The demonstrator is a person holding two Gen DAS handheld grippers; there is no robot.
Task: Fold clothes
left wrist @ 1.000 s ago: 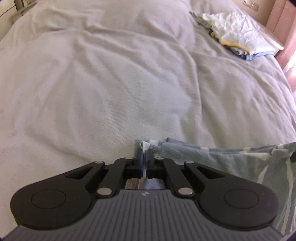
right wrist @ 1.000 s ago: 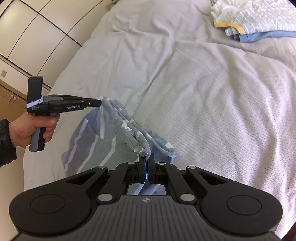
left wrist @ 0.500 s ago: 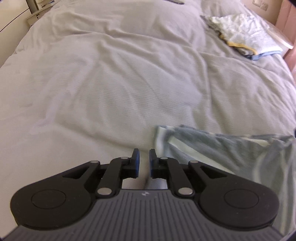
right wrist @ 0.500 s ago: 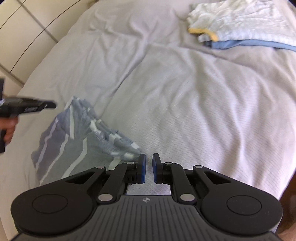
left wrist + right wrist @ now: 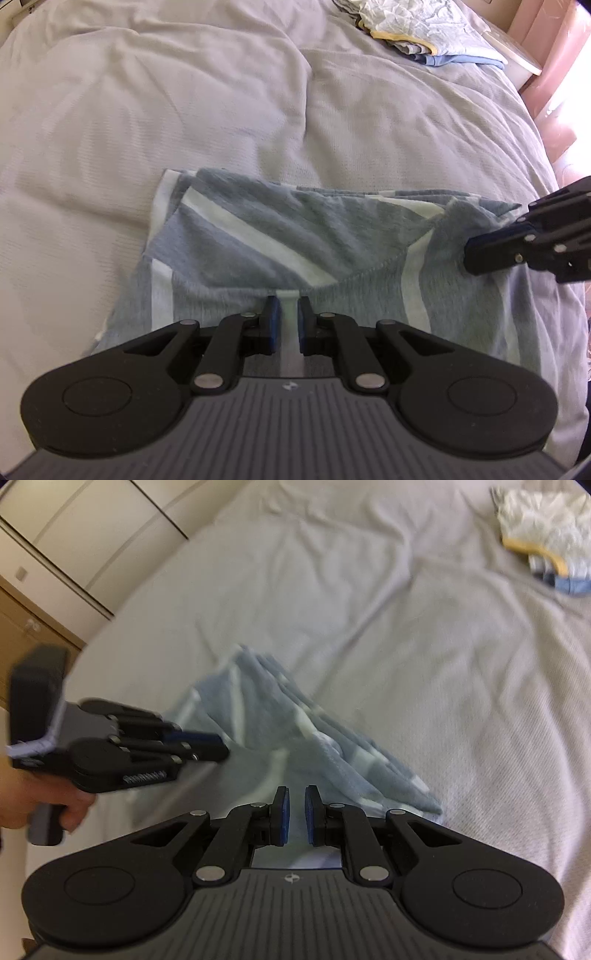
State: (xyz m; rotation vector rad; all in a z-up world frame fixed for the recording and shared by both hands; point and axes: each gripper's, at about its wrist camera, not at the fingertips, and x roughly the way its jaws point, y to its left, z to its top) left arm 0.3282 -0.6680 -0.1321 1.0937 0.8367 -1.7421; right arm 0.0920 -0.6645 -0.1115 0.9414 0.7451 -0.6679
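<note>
Left wrist | left tool open | garment unlabelled

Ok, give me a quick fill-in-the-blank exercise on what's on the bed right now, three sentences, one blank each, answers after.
1. The grey garment lying on the bed has stripes coloured ____.
2. The jaws of the left gripper are slightly ____, with nothing clamped between them.
3. In the pile of folded clothes at the far side of the duvet, one piece has trim coloured ____.

Missing words: white; open; yellow
</note>
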